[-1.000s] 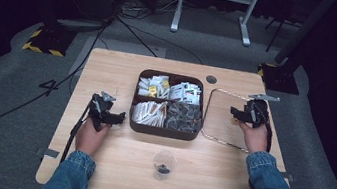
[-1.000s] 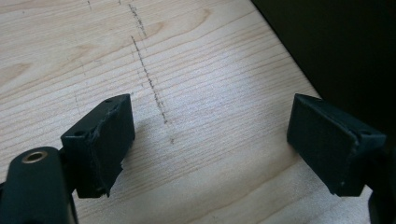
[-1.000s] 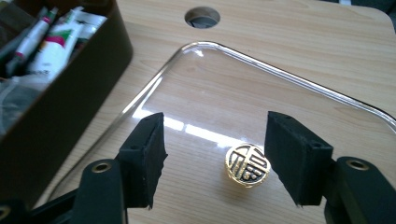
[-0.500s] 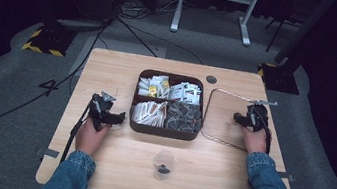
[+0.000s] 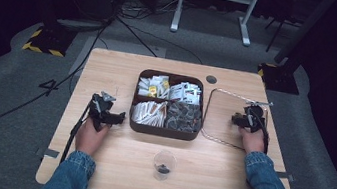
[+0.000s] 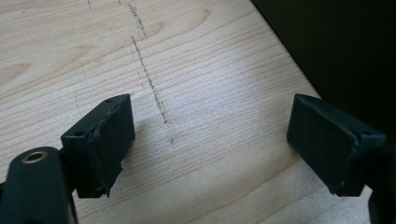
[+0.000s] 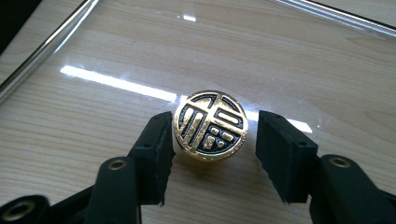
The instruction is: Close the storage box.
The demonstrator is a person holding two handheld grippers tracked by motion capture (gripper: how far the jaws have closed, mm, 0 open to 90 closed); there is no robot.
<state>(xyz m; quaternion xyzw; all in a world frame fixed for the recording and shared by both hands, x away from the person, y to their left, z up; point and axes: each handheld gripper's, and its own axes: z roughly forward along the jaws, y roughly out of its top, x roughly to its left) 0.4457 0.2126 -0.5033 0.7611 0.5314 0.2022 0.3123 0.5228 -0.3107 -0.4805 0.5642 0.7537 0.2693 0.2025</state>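
A round gold-and-black knob (image 7: 210, 127) with an embossed pattern lies on a clear tray (image 7: 56, 42) at the right of the table. My right gripper (image 7: 215, 122) is low over it, with the knob between its jaws. The jaws have just been closing. The left pad is at the knob's edge, while a gap remains at the right pad. In the high view the right gripper (image 5: 242, 119) sits inside the clear tray (image 5: 222, 91). My left gripper (image 5: 115, 116) rests left of the dark box, open over bare wood (image 6: 210, 126).
A dark four-compartment box (image 5: 164, 132) of sachets and small dark pieces stands at the table's middle. A clear cup (image 5: 164, 163) with something dark at its bottom is near the front edge. A cable hole (image 5: 211, 79) lies behind the box.
My right hand has sunk a little toward the clear tray. The left hand has stayed put.
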